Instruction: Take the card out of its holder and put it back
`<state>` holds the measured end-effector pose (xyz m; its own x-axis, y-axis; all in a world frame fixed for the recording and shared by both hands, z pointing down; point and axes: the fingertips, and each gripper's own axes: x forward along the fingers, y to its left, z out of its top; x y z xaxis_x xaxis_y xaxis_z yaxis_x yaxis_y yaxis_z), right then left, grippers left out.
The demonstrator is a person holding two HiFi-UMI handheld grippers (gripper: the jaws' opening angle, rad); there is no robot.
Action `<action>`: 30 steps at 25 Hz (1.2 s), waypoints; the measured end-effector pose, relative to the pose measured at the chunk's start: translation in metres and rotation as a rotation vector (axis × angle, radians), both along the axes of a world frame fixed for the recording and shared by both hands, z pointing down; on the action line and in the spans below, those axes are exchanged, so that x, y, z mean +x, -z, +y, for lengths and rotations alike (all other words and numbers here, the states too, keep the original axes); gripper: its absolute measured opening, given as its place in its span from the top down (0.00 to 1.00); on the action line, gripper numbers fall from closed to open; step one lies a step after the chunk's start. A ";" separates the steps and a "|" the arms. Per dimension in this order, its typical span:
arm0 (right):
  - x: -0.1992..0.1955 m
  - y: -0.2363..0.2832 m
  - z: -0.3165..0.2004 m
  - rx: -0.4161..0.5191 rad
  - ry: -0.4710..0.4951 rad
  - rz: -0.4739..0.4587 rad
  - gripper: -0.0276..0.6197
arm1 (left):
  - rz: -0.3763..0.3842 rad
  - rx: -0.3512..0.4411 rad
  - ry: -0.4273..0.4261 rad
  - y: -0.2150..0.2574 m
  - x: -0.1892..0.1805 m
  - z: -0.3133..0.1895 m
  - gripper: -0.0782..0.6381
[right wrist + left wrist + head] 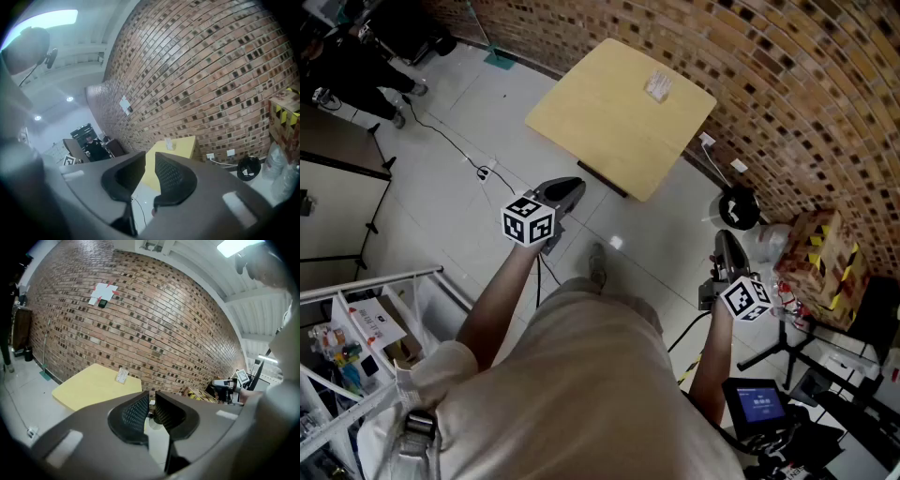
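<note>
A clear card holder with a card (658,86) stands near the far edge of a yellow table (609,122), close to the brick wall. Both grippers hang over the floor, well short of the table. My left gripper (570,190) points toward the table's near corner; in the left gripper view its jaws (151,399) stand slightly apart with nothing between them, the holder (122,375) small beyond. My right gripper (728,246) is out to the right, its jaws (150,161) also a little apart and empty, with the holder (168,144) far off.
A black bin (739,208) and a taped cardboard box (820,258) sit by the wall at right. A tripod with a tablet (757,401) stands at lower right, a white rack (356,319) at lower left. A cable (450,145) runs across the floor.
</note>
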<state>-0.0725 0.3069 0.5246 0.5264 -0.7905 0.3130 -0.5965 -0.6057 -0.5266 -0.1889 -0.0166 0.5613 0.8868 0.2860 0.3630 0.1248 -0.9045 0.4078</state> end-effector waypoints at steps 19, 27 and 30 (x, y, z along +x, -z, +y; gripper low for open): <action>0.044 -0.002 -0.029 0.084 -0.082 0.069 0.87 | 0.079 0.064 -0.035 0.034 0.053 -0.043 0.87; 0.068 0.005 -0.016 0.100 -0.039 0.075 0.87 | 0.058 0.070 0.014 0.033 0.058 -0.020 0.87; 0.076 0.015 0.000 0.123 -0.036 0.086 0.87 | 0.042 0.076 0.030 0.035 0.062 -0.005 0.86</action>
